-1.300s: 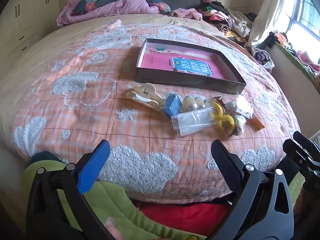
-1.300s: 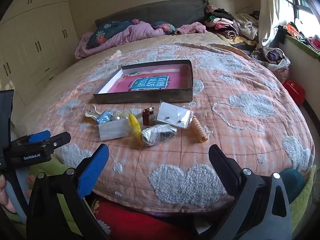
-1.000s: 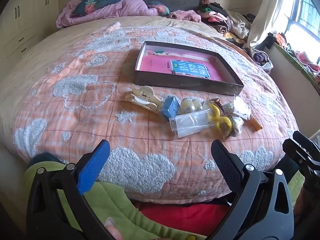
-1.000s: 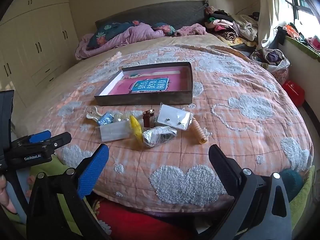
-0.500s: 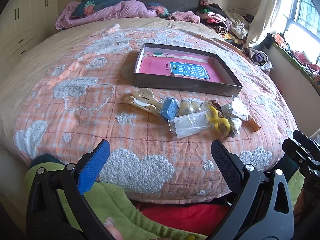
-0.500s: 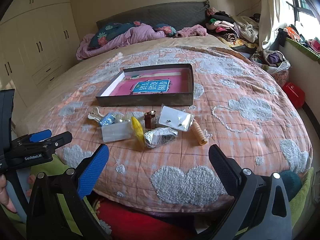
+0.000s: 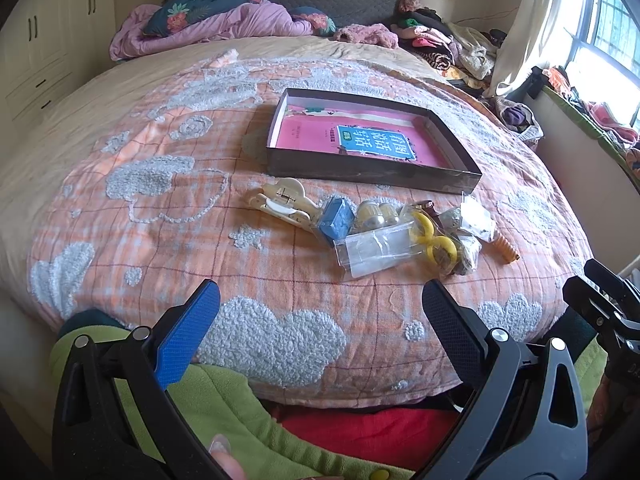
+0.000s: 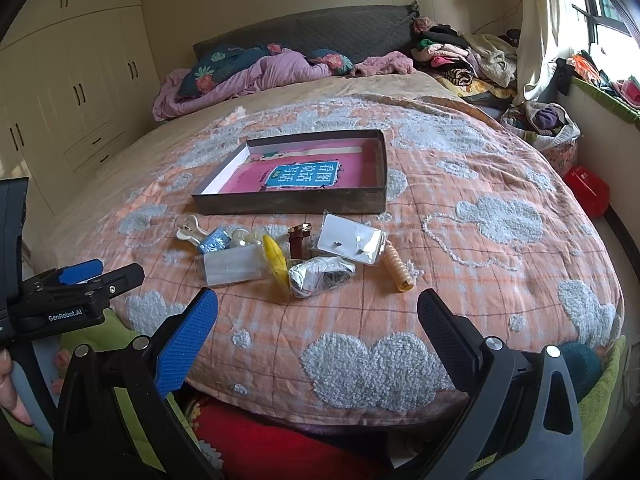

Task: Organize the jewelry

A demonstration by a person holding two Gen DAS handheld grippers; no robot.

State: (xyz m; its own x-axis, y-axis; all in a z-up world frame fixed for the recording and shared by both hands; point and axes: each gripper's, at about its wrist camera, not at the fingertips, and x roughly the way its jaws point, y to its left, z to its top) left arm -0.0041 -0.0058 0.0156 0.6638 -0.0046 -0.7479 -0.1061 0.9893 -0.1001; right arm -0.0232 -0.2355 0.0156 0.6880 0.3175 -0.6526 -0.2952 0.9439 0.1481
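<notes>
Jewelry pile (image 8: 288,256) lies in a row running left to right across the quilt (image 8: 500,216), ahead of both grippers and well apart from them. We find the left gripper (image 7: 320,332) and the right gripper (image 8: 318,330) spread wide and holding nothing. The shallow box (image 8: 292,202) sits just beyond the row. We judge the right gripper nearer the orange coil (image 8: 398,270), the left nearer the cream clip (image 7: 280,202). Nothing obstructs either approach.

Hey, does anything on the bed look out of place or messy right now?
Yes. The jewelry pile lies jumbled on the quilt, bags overlapping, none in the tray. The tray holds only a pink book. Nothing looks spilled or broken.
</notes>
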